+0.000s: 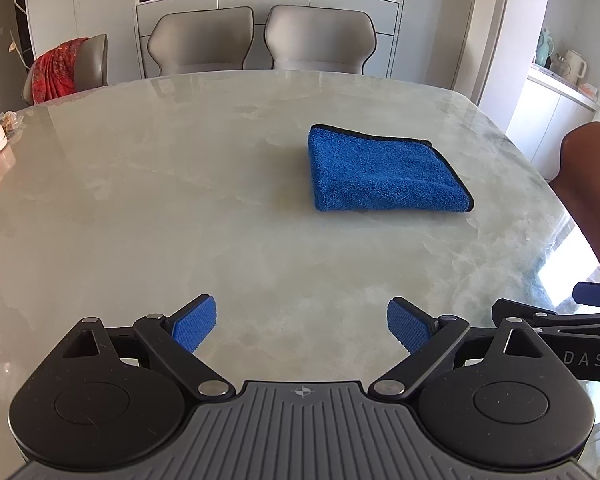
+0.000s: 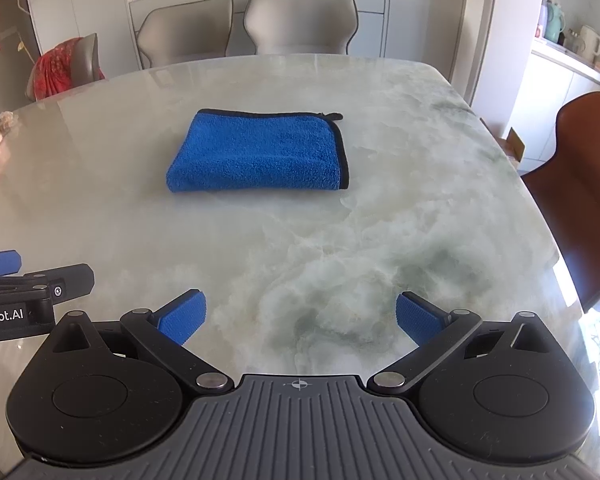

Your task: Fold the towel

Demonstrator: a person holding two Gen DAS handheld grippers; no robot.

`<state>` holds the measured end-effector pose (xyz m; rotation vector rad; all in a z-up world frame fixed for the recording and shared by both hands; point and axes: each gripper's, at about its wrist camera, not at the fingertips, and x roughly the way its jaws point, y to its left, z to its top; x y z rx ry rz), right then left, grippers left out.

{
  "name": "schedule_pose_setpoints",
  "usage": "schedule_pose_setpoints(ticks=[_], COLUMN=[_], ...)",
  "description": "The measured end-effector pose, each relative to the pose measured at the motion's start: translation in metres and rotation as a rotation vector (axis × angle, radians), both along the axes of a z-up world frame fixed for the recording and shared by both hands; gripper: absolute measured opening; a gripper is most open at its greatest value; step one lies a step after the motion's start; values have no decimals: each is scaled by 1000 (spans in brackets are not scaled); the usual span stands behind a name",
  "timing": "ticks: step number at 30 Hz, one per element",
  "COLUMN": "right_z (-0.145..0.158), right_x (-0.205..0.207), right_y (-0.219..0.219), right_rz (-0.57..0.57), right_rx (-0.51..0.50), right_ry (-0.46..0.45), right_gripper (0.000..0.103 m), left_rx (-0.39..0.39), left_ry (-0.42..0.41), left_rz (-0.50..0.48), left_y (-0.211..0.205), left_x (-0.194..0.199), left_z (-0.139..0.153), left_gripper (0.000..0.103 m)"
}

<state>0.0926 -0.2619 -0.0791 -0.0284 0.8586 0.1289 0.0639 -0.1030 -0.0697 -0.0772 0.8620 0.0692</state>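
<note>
The blue towel (image 2: 258,154) lies folded on the marble surface (image 2: 380,240), just above centre in the right wrist view and right of centre in the left wrist view, black-trimmed edges at its far and right sides. Left gripper (image 1: 302,326) and right gripper (image 2: 300,318) have jaws spread wide, holding nothing, with bare surface between them and the towel. Chairs (image 2: 300,24) line the far edge.

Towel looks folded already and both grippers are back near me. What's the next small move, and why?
Probably none beyond holding back: the towel lies as a compact folded rectangle, black-trimmed edges stacked, on the table. The left gripper and right gripper are open, empty, well short of it.
</note>
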Motion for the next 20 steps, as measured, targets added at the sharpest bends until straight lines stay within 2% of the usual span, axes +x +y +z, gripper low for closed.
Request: schedule_pose_setpoints(ticks=[9,20], right_z=[-2,-1], right_x=[-1,-4], right_y=[0,-1], right_rz=[5,14], right_rx=[3,2], right_ry=[8,11], right_gripper=[102,102], left_rx=[27,41], left_ry=[22,-4], left_rz=[22,9], left_y=[2,0], left_x=[0,-3], left_z=[-2,2], left_gripper=[97,100])
